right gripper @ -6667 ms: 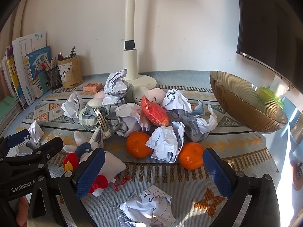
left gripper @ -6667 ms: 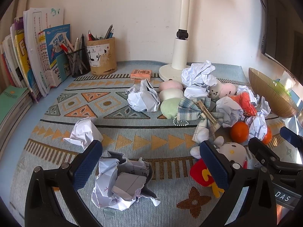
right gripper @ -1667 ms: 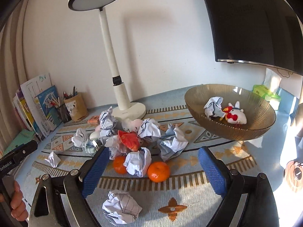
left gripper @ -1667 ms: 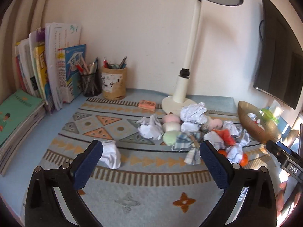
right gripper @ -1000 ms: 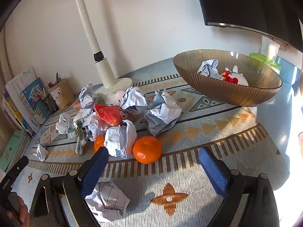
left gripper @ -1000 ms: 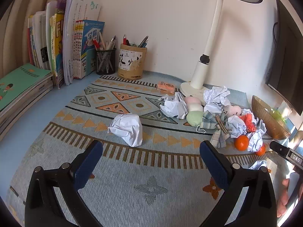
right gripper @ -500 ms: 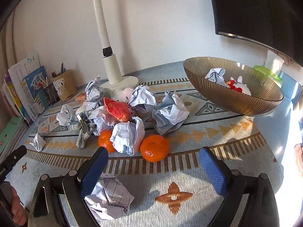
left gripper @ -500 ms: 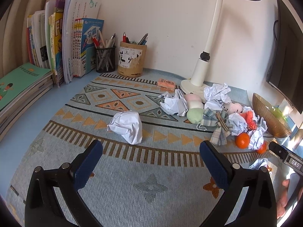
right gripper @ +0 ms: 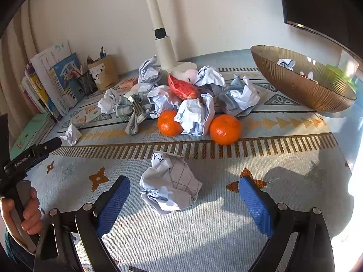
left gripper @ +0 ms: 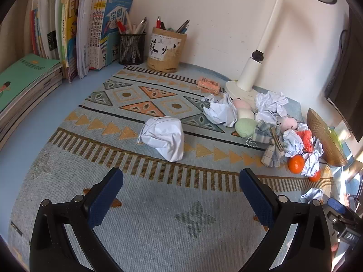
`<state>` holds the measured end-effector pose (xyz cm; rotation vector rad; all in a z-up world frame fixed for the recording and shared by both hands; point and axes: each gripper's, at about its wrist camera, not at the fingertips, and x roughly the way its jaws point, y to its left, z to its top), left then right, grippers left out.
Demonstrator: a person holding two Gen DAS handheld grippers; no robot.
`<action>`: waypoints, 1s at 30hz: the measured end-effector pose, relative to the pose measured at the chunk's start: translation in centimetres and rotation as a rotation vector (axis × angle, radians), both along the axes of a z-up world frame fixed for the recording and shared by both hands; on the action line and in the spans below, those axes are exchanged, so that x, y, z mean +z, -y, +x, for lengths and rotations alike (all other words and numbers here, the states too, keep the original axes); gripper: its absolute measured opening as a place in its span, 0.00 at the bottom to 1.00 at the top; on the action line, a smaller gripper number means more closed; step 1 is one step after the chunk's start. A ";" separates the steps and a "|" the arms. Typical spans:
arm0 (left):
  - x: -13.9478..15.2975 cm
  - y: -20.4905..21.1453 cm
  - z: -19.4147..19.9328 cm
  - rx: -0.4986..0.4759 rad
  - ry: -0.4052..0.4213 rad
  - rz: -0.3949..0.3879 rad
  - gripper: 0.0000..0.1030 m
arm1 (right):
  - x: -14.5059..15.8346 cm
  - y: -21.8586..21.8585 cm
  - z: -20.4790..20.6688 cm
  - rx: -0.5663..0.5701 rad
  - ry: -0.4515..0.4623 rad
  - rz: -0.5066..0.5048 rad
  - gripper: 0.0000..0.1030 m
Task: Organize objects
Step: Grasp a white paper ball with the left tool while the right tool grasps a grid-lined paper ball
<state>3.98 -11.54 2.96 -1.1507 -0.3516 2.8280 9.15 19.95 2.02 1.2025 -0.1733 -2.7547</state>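
My left gripper (left gripper: 180, 191) is open and empty, low over the patterned mat, with a crumpled white paper ball (left gripper: 163, 137) a short way ahead of it. My right gripper (right gripper: 184, 198) is open and empty, its blue pads on either side of a crumpled grid-lined paper ball (right gripper: 170, 191) on the mat. Beyond that lie two oranges (right gripper: 224, 129) and a heap of paper balls, a checked cloth (right gripper: 133, 111) and small plush toys. The brown ribbed bowl (right gripper: 301, 90) at the right holds a paper ball and a plush toy.
A white desk lamp (left gripper: 251, 77) stands at the back by the wall. Two pen holders (left gripper: 165, 51), upright books (left gripper: 90, 29) and a stack of green booklets (left gripper: 25, 79) line the back left. A dark monitor (right gripper: 322, 6) hangs above the bowl.
Both grippers have dropped lower and closer to the mat. The left one has closed in on the white paper ball; the right one now straddles the grid-lined paper ball.
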 end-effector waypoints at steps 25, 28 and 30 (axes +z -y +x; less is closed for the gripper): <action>1.0 -8.7 -2.3 -0.202 -0.004 -0.079 0.48 | 0.9 -1.4 -0.8 -0.005 -0.024 0.031 0.55; 0.7 -12.3 -1.1 -0.282 -0.017 -0.068 0.48 | 0.4 -2.6 -0.4 -0.021 -0.008 0.018 0.55; 0.6 -14.5 -0.4 -0.334 -0.015 -0.081 0.48 | 0.2 -3.5 -0.2 -0.037 -0.001 0.016 0.55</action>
